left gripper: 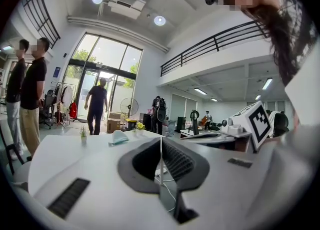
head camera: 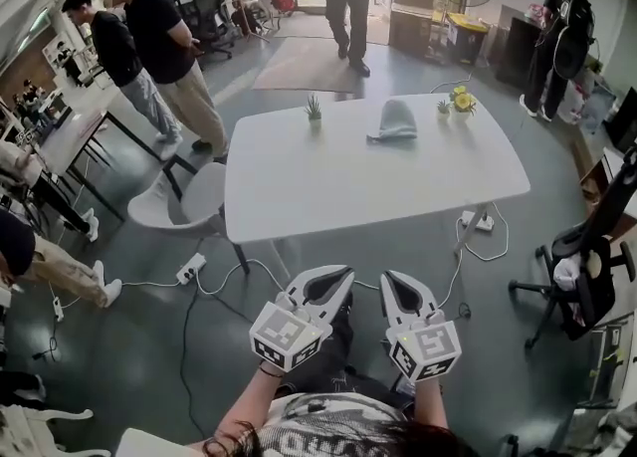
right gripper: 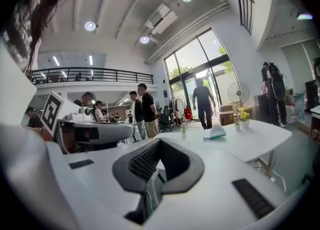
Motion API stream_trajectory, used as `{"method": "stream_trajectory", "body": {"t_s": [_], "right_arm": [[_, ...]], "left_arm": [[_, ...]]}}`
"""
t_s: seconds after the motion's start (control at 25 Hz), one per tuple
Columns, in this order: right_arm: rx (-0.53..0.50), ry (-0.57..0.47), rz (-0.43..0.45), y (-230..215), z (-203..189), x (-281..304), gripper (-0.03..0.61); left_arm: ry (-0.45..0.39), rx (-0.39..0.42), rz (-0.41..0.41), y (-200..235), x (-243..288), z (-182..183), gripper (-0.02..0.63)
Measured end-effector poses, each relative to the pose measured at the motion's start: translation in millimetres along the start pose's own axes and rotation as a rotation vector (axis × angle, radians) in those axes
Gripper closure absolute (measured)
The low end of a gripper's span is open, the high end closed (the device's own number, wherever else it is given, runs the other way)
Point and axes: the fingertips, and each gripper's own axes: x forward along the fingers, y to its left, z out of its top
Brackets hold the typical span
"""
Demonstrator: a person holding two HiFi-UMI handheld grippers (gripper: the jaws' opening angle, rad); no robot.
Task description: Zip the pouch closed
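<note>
The pouch point(head camera: 392, 119), a pale grey-teal soft case, lies on the far side of the white table point(head camera: 328, 186). It shows small in the left gripper view as the pouch point(left gripper: 119, 138) and in the right gripper view as the pouch point(right gripper: 216, 133). Both grippers hover side by side in front of the table's near edge, well short of the pouch. My left gripper point(head camera: 336, 278) is shut with nothing in it, its jaws meeting at the left gripper point(left gripper: 161, 143). My right gripper point(head camera: 395, 282) is also shut and empty, seen as the right gripper point(right gripper: 159, 145).
A small potted plant point(head camera: 314, 107) and yellow flowers point(head camera: 460, 100) stand on the table near the pouch. A white chair point(head camera: 179, 201) sits at its left side. A power strip point(head camera: 189, 268) with cables lies on the floor. An office chair point(head camera: 587, 266) is at the right; people point(head camera: 164, 47) stand beyond.
</note>
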Motion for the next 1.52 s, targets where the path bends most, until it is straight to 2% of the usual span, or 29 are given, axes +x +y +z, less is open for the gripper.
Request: {"method": "stream_trajectory", "body": {"t_s": [0.24, 0.68, 0.96, 1.52], "right_arm": [[-0.004, 0.014, -0.012, -34.2, 8.1, 39.8, 0.581], [-0.001, 0.041, -0.059, -114.2, 44.6, 150.1, 0.581], [-0.002, 0.064, -0.101, -153.1, 54.0, 207.2, 0.581], [0.006, 0.124, -0.119, -175.2, 46.9, 254.0, 0.581]], "left_arm": [[-0.002, -0.008, -0.019, 35.3, 43.4, 4.6, 0.597], [-0.001, -0.018, -0.083, 134.3, 146.1, 33.8, 0.597], [0.004, -0.029, -0.120, 189.3, 196.4, 39.1, 0.597], [0.041, -0.067, -0.143, 226.7, 225.6, 26.6, 0.597]]}}
